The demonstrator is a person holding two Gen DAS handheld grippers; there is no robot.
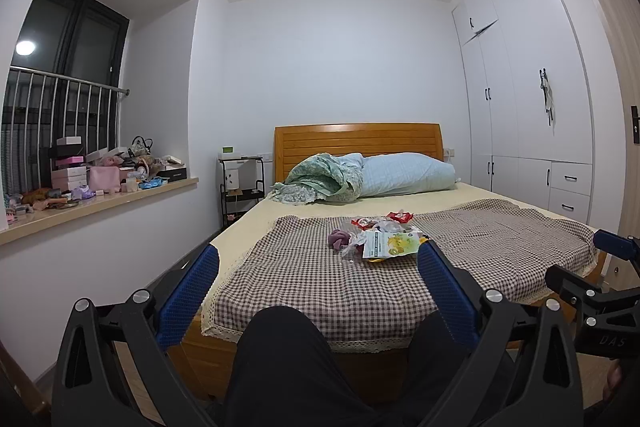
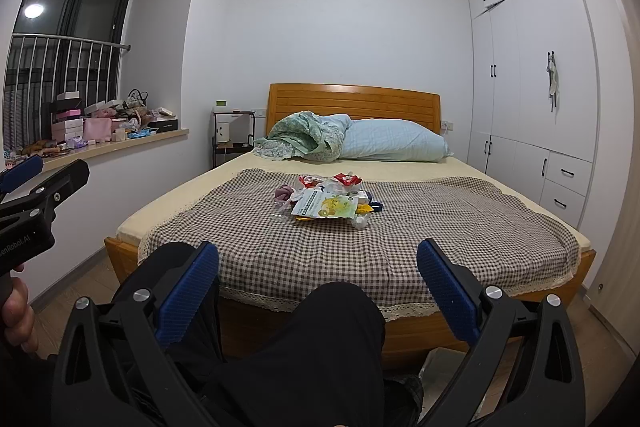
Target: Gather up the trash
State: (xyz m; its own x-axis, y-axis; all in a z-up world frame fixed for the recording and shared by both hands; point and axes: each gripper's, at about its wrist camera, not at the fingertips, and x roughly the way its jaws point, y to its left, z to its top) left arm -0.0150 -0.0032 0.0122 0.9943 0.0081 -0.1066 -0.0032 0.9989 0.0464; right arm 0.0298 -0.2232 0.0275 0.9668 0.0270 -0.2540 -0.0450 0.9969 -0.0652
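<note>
A heap of trash [image 1: 380,237] [image 2: 328,197] lies in the middle of the checked cloth [image 1: 320,279] [image 2: 320,239] on the bed: a white and green snack pouch [image 1: 390,244] [image 2: 326,206], red and white wrappers [image 1: 400,216] [image 2: 347,179], crumpled clear plastic and a purple wad [image 1: 338,238] [image 2: 285,192]. My left gripper [image 1: 318,269] is open, well short of the heap, above a person's dark-clad knee [image 1: 286,343]. My right gripper [image 2: 318,265] is open too, held back from the bed's foot. Neither holds anything.
A pillow [image 1: 408,173] and bunched green bedding [image 1: 320,179] lie by the wooden headboard [image 2: 354,103]. The window sill [image 1: 96,205] at left is cluttered with boxes. White wardrobes [image 2: 532,67] line the right wall. A black shelf cart [image 1: 242,183] stands beside the bed.
</note>
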